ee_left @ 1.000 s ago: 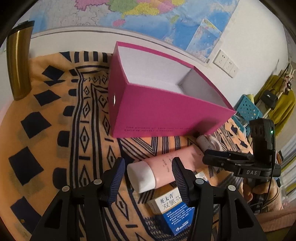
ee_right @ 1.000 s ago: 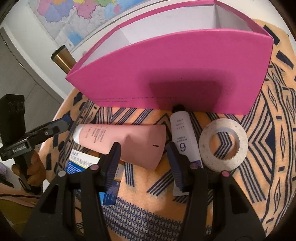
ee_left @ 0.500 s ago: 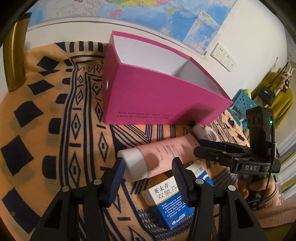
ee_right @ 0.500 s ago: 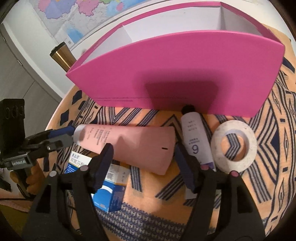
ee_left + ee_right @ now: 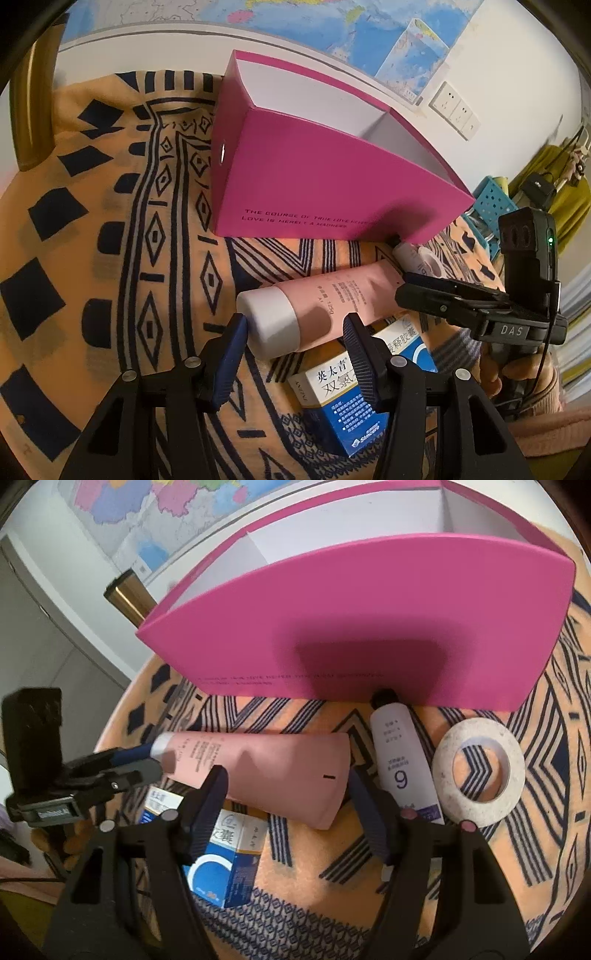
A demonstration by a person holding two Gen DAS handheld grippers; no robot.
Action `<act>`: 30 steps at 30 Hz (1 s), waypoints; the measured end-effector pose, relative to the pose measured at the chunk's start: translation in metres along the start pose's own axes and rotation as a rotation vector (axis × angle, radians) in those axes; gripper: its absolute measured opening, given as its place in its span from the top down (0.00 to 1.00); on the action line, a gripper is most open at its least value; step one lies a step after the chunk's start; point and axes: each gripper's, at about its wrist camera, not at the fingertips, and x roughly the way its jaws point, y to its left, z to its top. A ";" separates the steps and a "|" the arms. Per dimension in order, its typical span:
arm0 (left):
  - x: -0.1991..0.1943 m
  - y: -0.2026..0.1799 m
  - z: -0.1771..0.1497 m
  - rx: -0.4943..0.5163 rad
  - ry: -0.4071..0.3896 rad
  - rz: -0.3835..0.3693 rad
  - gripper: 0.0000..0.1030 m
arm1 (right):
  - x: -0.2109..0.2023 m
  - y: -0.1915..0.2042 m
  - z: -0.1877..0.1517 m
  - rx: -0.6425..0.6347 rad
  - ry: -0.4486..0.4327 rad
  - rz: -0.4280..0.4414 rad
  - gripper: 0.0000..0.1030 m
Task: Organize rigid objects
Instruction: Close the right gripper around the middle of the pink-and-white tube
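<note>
1. My left gripper (image 5: 295, 343) has its two fingers apart, one on each side of the white cap end of the pink tube (image 5: 317, 314). The left finger seems to touch the cap; I cannot tell if the right finger touches the tube.
2. My right gripper (image 5: 288, 797) also has its fingers spread, around the flat crimped end of the same pink tube (image 5: 258, 764). They stand beside it, and I cannot tell whether they touch it.
3. The pink tube lies on its side on the patterned cloth (image 5: 110, 258), and it rests partly over the blue and white medicine box (image 5: 221, 860).
4. Just beside the crimped end lies a small white tube (image 5: 399, 760) with a "6" on it. Its black cap points to the pink box (image 5: 369, 627).
5. A white tape roll (image 5: 480, 771) lies flat next to the small tube, close to it.
6. The pink box stands open behind all these things, and its white inside is visible from both views.
7. A gold cylinder (image 5: 33, 110) stands at the far left edge of the cloth, well apart from the box.
</note>
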 end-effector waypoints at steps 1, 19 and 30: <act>0.001 -0.001 0.000 0.003 0.002 0.005 0.48 | 0.001 0.000 0.000 0.000 0.002 -0.002 0.32; -0.008 -0.001 0.002 0.002 -0.028 0.018 0.48 | -0.008 -0.003 0.002 0.020 -0.027 0.058 0.36; 0.000 0.005 0.002 -0.010 -0.001 0.022 0.48 | -0.002 -0.004 -0.001 0.025 0.005 0.054 0.36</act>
